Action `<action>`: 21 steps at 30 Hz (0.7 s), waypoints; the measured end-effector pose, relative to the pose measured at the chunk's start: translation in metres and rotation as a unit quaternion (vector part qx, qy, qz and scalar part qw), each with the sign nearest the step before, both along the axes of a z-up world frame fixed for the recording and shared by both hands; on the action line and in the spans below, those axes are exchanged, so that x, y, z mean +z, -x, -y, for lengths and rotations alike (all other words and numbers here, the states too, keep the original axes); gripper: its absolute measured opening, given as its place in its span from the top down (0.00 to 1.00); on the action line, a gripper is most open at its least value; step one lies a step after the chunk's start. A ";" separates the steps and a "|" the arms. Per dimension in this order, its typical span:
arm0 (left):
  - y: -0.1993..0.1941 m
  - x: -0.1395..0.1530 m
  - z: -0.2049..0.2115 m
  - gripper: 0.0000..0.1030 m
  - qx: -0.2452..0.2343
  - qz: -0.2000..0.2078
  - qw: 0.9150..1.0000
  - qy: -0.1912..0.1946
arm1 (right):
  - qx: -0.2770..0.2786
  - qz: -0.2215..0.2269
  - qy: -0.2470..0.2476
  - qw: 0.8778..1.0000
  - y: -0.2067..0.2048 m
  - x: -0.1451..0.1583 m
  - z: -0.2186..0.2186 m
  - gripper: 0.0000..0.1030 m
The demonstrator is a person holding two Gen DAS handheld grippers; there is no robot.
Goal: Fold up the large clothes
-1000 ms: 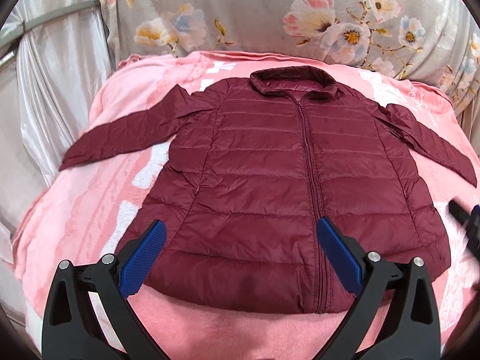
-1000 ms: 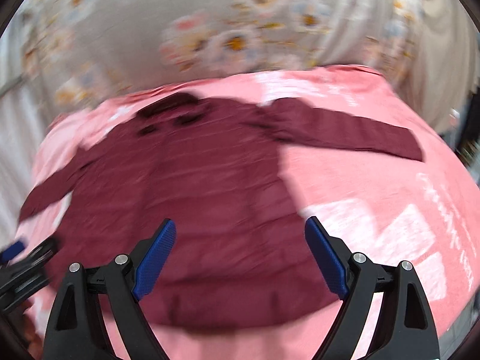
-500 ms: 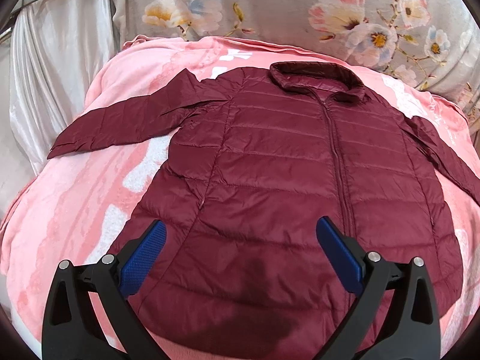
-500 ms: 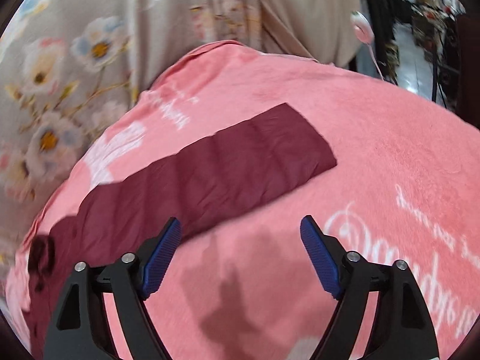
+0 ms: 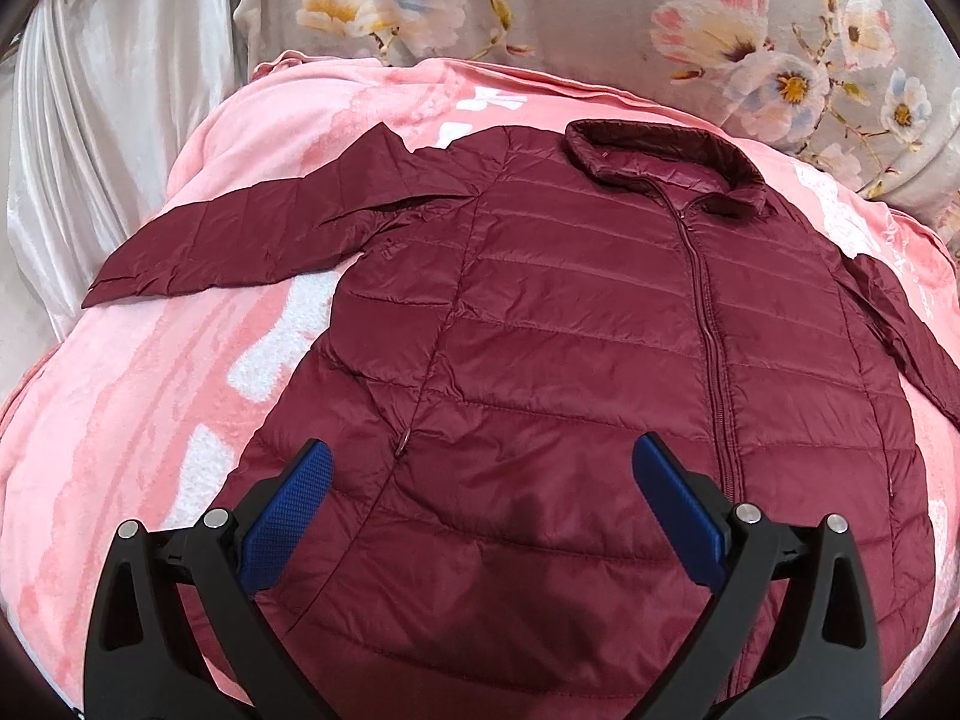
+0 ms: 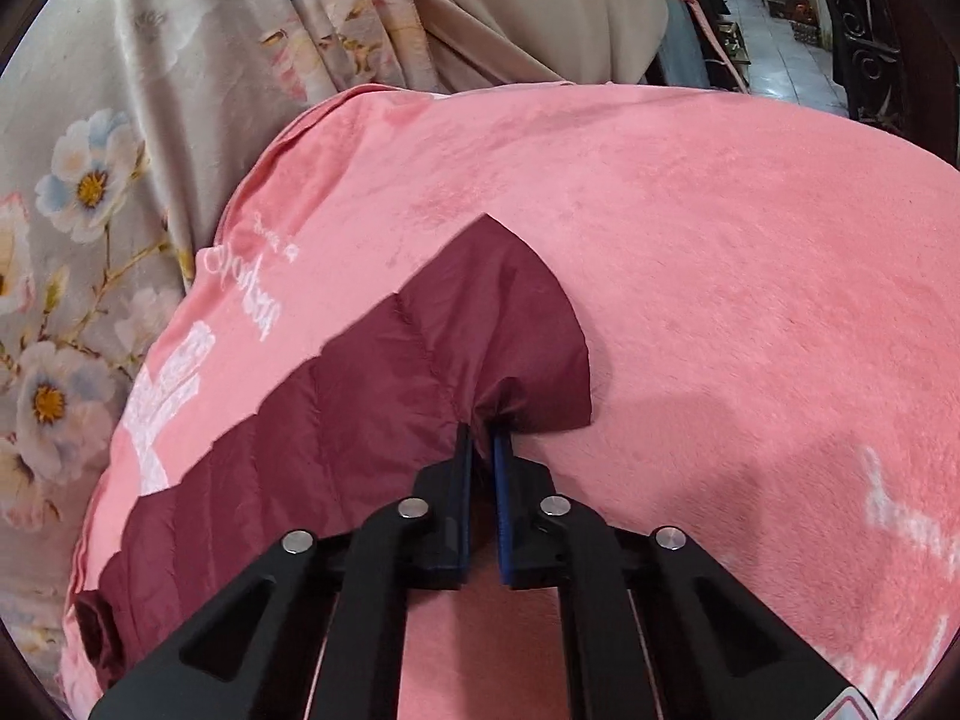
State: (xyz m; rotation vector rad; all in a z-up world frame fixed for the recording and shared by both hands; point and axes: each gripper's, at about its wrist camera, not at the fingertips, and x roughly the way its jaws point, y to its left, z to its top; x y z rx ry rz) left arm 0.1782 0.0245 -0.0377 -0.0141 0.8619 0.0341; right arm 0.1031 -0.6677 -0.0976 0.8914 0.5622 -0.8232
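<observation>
While the maroon puffer jacket (image 5: 600,360) lies spread face up and zipped on the pink blanket (image 5: 150,420), the right gripper (image 6: 483,438) is closing its jaws on the cuff end of one sleeve (image 6: 480,324), and the fabric already puckers between the pads. The left gripper (image 5: 480,492) hangs over the lower front of the jacket, jaws spread wide and holding nothing. To do this step well, the pinch should probably take both layers of the cuff, not just the slippery shell. The sleeve is then best carried low and flat across the chest, while the left gripper could steady the body so the jacket does not slide.
</observation>
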 end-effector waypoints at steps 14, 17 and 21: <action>-0.007 0.007 -0.013 0.05 0.016 0.010 1.000 0.023 | 0.341 0.157 0.195 0.906 -0.110 0.195 -0.250 0.96; -0.006 0.011 -0.019 0.05 0.020 0.015 0.999 0.027 | 0.417 0.171 0.187 0.873 -0.134 0.200 -0.316 0.96; -0.006 0.013 -0.031 0.05 0.032 0.018 0.999 0.033 | 0.493 0.178 0.163 0.836 -0.157 0.188 -0.389 0.96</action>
